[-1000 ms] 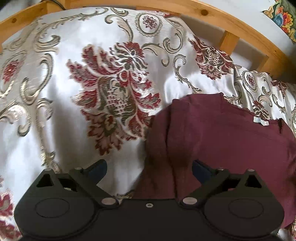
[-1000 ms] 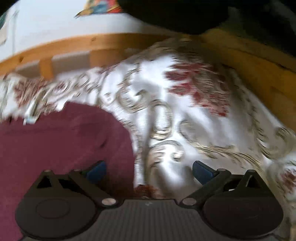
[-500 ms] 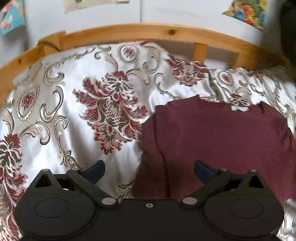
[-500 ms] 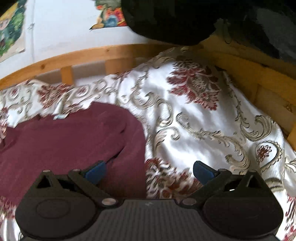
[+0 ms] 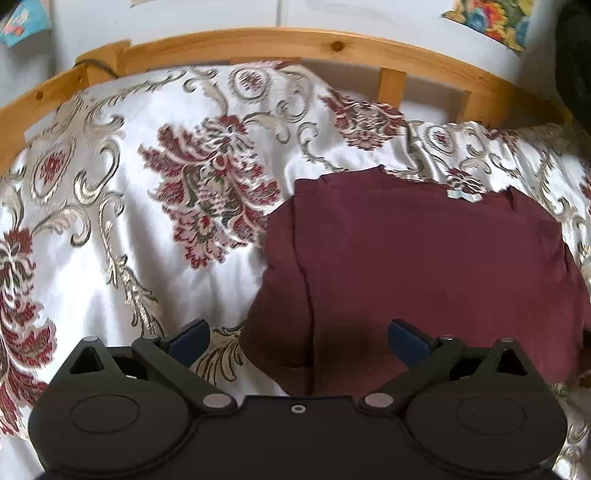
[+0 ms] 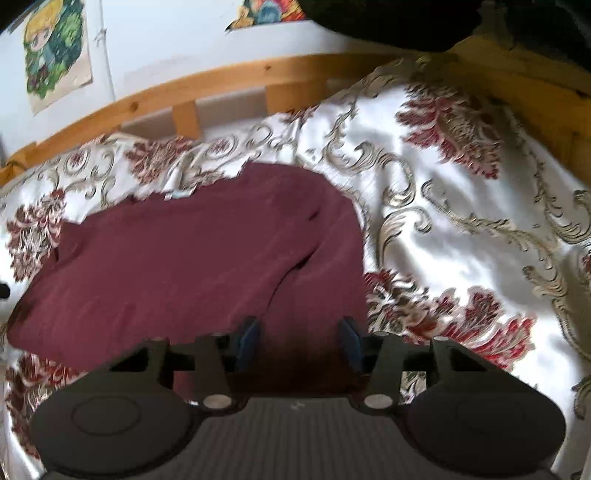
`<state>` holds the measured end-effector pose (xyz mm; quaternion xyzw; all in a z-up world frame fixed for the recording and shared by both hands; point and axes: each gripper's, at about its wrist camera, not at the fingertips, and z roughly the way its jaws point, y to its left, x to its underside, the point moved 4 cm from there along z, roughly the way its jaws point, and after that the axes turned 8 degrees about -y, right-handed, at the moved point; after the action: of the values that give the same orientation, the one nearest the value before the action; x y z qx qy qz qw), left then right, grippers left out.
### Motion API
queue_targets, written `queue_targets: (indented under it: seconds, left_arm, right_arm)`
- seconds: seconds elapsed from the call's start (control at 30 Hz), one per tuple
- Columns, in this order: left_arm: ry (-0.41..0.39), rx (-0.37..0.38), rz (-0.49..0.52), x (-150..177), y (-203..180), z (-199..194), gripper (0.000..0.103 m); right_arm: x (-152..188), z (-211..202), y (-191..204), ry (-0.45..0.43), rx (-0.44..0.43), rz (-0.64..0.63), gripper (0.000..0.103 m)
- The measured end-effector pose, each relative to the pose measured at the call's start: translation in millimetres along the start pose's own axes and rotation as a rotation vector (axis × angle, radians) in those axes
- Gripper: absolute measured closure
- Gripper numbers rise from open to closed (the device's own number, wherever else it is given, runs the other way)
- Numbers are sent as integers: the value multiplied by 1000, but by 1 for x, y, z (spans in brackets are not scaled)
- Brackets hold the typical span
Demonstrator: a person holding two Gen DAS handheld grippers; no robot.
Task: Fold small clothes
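A maroon garment (image 5: pixel 424 266) lies flat on the bedspread, sleeves folded in, with a small white label (image 5: pixel 460 195) at its far neckline. My left gripper (image 5: pixel 297 338) hangs open and wide over the garment's near left edge, nothing between its blue pads. In the right wrist view the same garment (image 6: pixel 184 258) spreads to the left. My right gripper (image 6: pixel 299 339) is over its near right corner with its jaws closing. Maroon cloth shows in the gap between them, but the pads do not press on it.
A patterned white, gold and red bedspread (image 5: pixel 110 221) covers the bed. A curved wooden bed frame (image 5: pixel 332 40) runs along the far side, also to the right (image 6: pixel 535 96). Pictures (image 6: pixel 55 48) hang on the wall. A dark mass (image 6: pixel 406 18) sits at the upper right.
The right jaws have narrowed from wide open to about half. The right gripper has shifted left over the garment's corner. Both views have drawn back, showing more of the bed and wall.
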<state>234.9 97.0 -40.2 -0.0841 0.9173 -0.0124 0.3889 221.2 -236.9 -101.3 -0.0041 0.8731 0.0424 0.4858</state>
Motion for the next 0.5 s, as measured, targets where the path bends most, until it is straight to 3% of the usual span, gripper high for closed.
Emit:
queue_targets:
  seconds: [0.07, 0.13, 0.2, 0.37, 0.5]
  left_arm:
    - [17, -9, -22, 0, 4, 3, 1]
    - [31, -12, -32, 0, 5, 5, 1]
    - [29, -12, -34, -1, 6, 5, 1]
    - [5, -10, -77, -4, 13, 0, 1]
    - [3, -13, -168, -6, 26, 1, 1]
  right_arm:
    - [2, 2, 1, 11, -15, 6, 64]
    - [3, 3, 1, 16, -25, 25, 87]
    - [3, 3, 2, 24, -37, 26, 95]
    - [1, -6, -5, 27, -19, 126, 97]
    - [6, -9, -14, 60, -7, 192, 97]
